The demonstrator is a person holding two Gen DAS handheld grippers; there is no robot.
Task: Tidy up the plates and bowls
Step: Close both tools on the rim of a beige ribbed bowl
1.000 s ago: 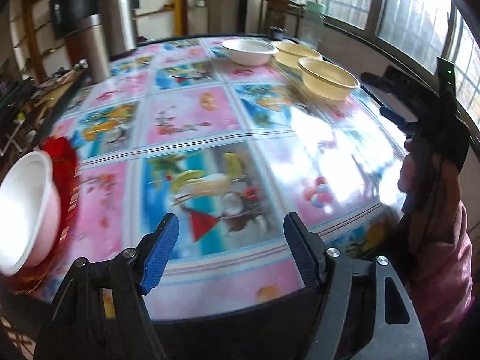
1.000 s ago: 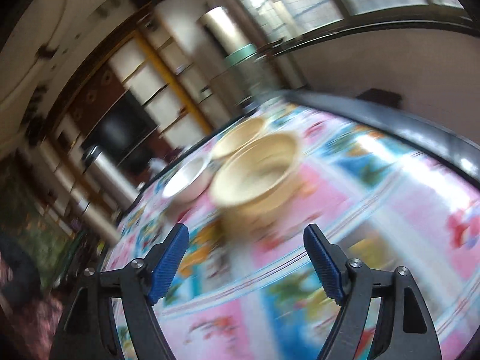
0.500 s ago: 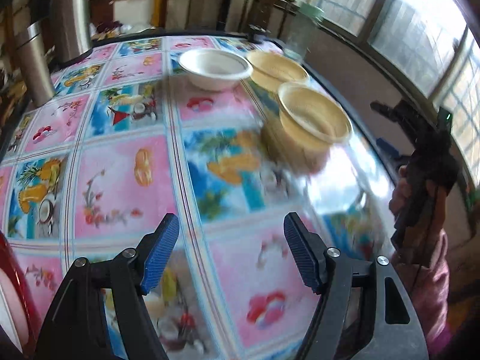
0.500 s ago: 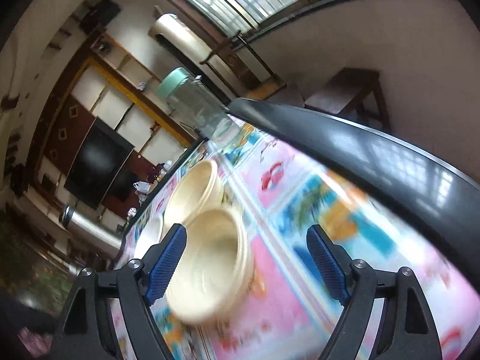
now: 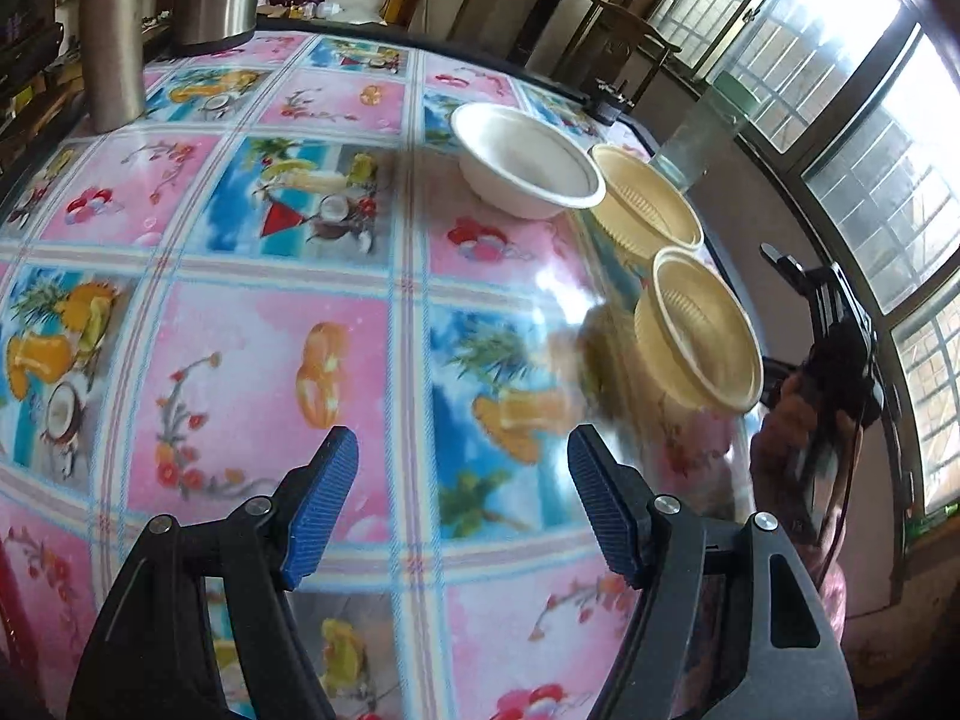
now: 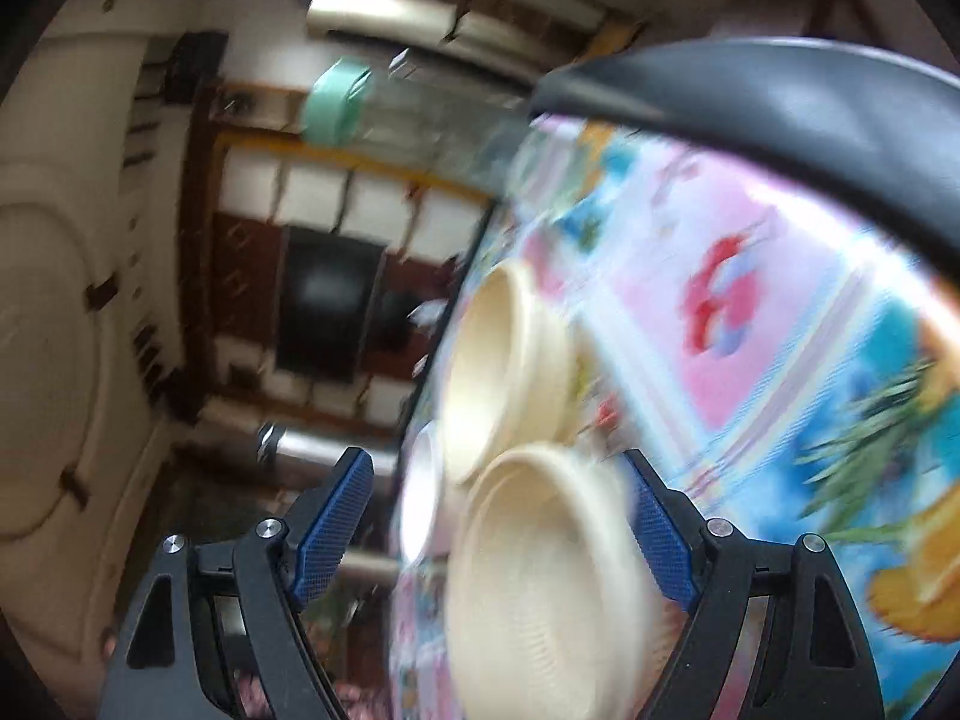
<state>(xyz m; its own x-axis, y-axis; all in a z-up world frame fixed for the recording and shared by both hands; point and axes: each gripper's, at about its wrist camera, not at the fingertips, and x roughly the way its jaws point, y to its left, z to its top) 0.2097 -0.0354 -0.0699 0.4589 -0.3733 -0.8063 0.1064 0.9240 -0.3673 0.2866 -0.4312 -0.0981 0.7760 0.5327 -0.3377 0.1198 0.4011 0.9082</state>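
Right tongs [image 6: 498, 531] wide, straddling the near beige bowl [image 6: 546, 588], not clamped. Left tongs [image 5: 462, 504] wide, empty above the bench [image 5: 270, 360]. Bowl sits near the bench edge; we judge it light, thin-walled, slippery: pinch the rim.

Three bowls upright along the desk's right edge.
White bowl [image 5: 528, 162] farthest; ribbed cream bowl [image 5: 648, 204] just beside it; second cream bowl [image 5: 699, 339] nearest, slightly blurred.

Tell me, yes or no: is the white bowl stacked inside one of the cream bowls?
No. The white bowl sits by itself on the tablecloth, beside the nearer cream bowl.
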